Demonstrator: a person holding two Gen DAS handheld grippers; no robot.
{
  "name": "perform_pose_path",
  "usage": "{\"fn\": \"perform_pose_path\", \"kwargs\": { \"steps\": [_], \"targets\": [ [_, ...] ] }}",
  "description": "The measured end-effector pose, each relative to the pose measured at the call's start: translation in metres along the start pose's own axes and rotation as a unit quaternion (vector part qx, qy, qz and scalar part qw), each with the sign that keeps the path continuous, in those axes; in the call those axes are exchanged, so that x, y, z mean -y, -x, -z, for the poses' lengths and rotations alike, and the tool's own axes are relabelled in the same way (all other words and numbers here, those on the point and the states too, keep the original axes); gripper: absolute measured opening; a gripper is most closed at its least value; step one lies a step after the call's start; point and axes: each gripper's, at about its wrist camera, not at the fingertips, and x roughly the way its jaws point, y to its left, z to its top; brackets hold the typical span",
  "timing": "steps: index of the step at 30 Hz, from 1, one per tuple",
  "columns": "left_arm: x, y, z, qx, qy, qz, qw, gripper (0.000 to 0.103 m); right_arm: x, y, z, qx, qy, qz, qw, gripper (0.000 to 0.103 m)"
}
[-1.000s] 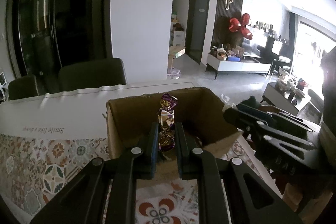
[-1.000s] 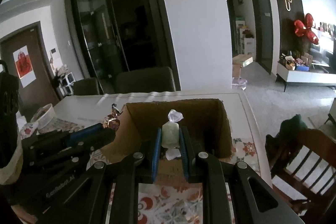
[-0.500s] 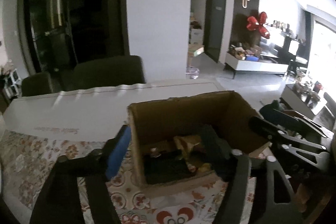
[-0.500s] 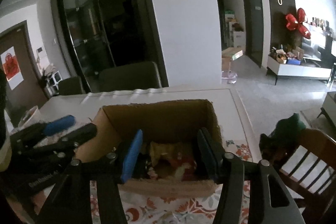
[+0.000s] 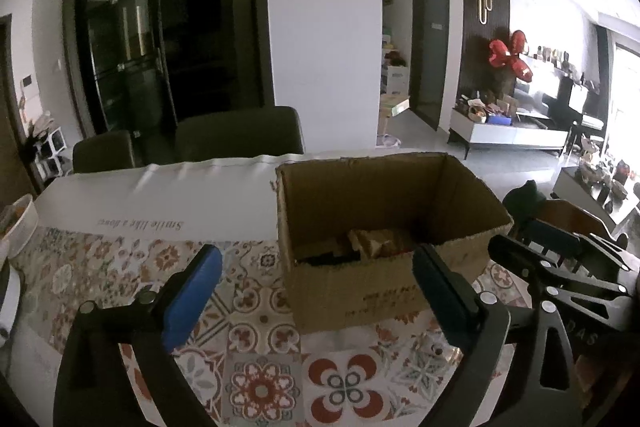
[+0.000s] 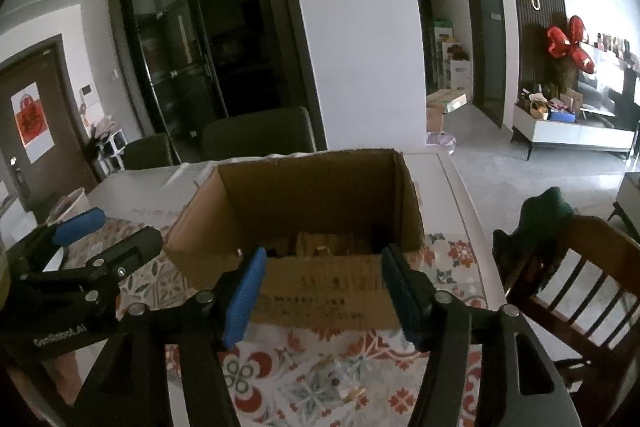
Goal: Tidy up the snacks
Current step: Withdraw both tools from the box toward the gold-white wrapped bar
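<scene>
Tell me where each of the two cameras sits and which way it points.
Left wrist: sits on the left gripper, jaws open, facing the cardboard box on the patterned tablecloth; the right gripper shows at right.
Right wrist: sits on the right gripper, jaws open, facing the same cardboard box; the left gripper shows at left.
Shared: box, tablecloth, dark chairs, red balloon.

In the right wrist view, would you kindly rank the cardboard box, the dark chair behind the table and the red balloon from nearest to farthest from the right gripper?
1. cardboard box, directly ahead of the right gripper.
2. dark chair, beyond the table's far edge.
3. red balloon, far right, by the wall.
</scene>
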Motion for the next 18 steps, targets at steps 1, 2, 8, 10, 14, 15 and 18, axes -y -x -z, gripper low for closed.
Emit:
{"fn": "perform_pose_path", "kwargs": {
  "steps": [1,2,8,10,14,15,18],
  "targets": [
    [0.0,0.001,0.002,0.0,0.001,-0.003,1.0,0.098,0.0,0.002,0.003,0.0,0.001,0.001,1.0,0.061],
    [0.001,0.003,0.006,-0.001,0.003,-0.007,1.0,0.1,0.0,0.003,0.006,-0.001,0.002,0.001,1.0,0.061],
    [0.007,0.006,0.031,-0.016,-0.001,-0.023,0.9996,0.102,-0.002,0.005,0.029,-0.019,0.019,0.001,1.0,0.061],
    [0.008,0.0,0.038,-0.032,0.001,-0.023,0.9992,0.102,-0.001,0.001,0.038,-0.031,0.025,0.001,0.999,0.061],
    [0.011,-0.011,0.057,-0.064,0.005,-0.028,0.9975,0.102,0.004,-0.009,0.055,-0.062,0.03,-0.002,0.998,0.061],
    [0.012,-0.014,0.061,-0.072,0.004,-0.03,0.997,0.102,0.004,-0.011,0.059,-0.067,0.031,-0.002,0.997,0.061],
    [0.015,-0.025,0.075,-0.096,-0.004,-0.038,0.9946,0.102,0.006,-0.018,0.069,-0.083,0.036,-0.003,0.996,0.061]
  ]
}}
